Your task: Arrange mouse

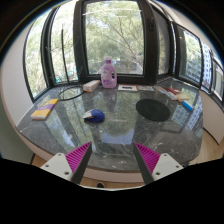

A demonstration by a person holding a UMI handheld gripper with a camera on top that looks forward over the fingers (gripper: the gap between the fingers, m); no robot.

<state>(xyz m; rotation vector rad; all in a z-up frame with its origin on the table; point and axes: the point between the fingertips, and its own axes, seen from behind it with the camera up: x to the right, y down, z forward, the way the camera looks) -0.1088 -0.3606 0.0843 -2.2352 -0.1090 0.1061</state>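
Note:
A small blue mouse lies on the grey marble table, well beyond my fingers and a little left of centre. A round black mouse mat lies flat further right and farther back. My gripper hovers over the table's near edge, open, with nothing between its two pink-padded fingers.
A pink bottle stands at the back by the window. A yellow sponge and another flat yellow item lie at the left. A pale box sits near the bottle. Small objects lie at the right edge.

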